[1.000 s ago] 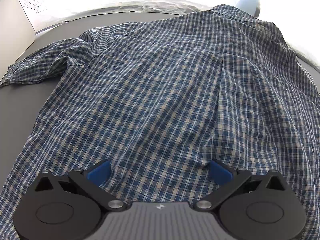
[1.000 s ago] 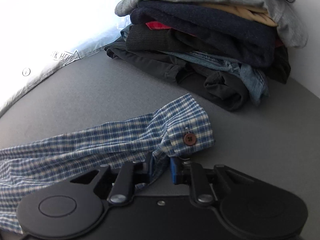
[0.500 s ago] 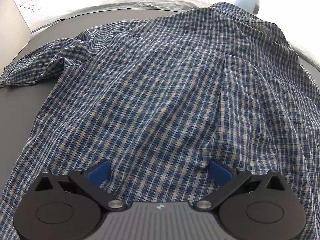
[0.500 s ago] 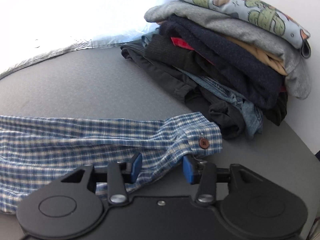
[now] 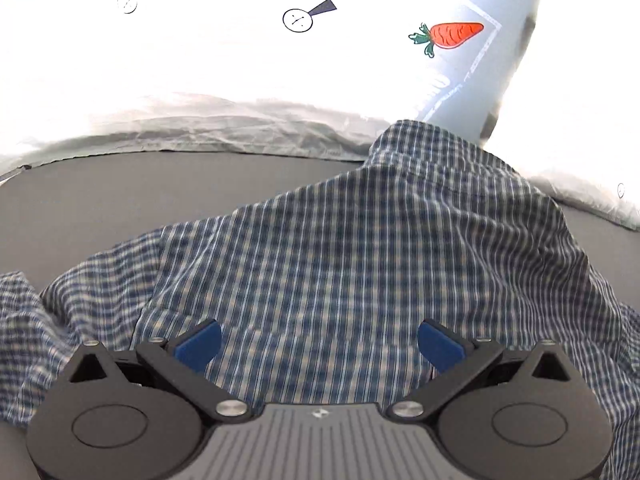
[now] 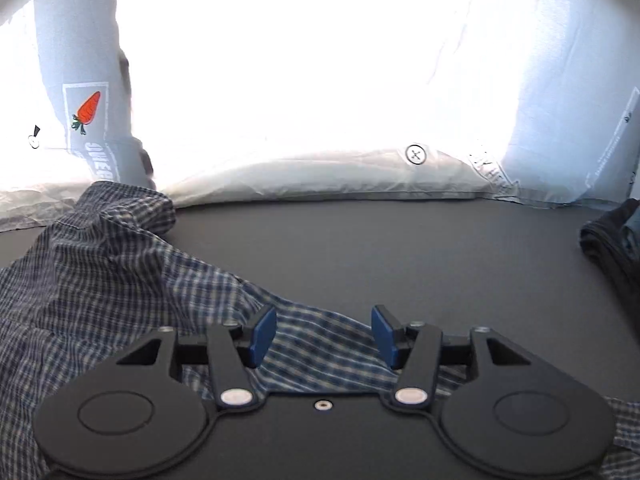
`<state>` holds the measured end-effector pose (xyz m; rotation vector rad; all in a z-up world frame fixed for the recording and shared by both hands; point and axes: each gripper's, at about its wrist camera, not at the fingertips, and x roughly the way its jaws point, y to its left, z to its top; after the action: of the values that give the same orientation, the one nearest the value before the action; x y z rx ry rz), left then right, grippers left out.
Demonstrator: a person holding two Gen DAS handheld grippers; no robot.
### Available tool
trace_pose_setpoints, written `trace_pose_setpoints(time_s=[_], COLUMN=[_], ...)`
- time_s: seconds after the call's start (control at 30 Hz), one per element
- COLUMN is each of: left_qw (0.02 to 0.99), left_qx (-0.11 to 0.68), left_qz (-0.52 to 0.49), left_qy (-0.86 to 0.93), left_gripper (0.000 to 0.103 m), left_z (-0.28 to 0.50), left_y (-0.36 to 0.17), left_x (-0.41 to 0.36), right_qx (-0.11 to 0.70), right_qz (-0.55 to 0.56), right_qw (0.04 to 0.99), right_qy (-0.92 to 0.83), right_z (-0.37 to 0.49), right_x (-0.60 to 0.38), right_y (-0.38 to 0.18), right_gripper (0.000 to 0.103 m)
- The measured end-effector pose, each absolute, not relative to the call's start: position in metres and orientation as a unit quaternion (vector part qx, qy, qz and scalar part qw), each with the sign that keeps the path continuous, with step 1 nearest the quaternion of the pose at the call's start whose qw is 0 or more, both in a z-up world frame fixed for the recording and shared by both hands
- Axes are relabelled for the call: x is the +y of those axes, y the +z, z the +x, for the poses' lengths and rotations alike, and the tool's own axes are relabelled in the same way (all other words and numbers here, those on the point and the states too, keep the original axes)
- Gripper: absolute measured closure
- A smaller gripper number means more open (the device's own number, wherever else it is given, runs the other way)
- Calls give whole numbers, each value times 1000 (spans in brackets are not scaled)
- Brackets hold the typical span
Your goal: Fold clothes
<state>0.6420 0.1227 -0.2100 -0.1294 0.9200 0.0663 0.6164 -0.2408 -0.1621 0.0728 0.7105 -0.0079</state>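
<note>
Shirt [image 5: 360,264] spread rumpled on grey surface [image 5: 120,208], collar end towards white sheet [image 5: 200,80]; left gripper [image 5: 318,344] jaws wide apart over shirt body, gripping nothing; right gripper [image 6: 324,334] jaws opening, sleeve cloth lying between them, pads not pressing; dark clothes pile [image 6: 616,252] at right edge.

A carrot picture [image 5: 452,36] marks the pale sheet [image 5: 200,80] at one o'clock; its printed lettering [image 6: 100,158] stays unreadable.

Checked cotton shirt [image 5: 360,264] (woven) — matt
</note>
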Motion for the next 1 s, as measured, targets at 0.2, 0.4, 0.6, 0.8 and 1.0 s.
trace_pose_setpoints(time_s=[0.2,0.4,0.6,0.8,1.0], left_qw=[907,892,909,914,925], left_qx=[420,439,402,384,375], left_qz=[-29,-78,-69,-99,-38], left_qy=[-12,-74,-83,-85,-41], left_gripper=[0,7,73,86,54], left_z=[725,776,777,780,769], left_y=[-218,-245,-250,-255,-233], left_x=[118,121,112,120,108], right_qx=[335,408,413,383,357], right_qz=[103,180,195,83,5], right_qw=[932,890,881,913,931], right_qy=[95,94,119,116,81], right_z=[697,750,765,784,776], right_x=[-158,-134,-137,-110,-98], right_y=[-161,-198,-216,-217,-194], right_gripper=[46,45,91,92,54])
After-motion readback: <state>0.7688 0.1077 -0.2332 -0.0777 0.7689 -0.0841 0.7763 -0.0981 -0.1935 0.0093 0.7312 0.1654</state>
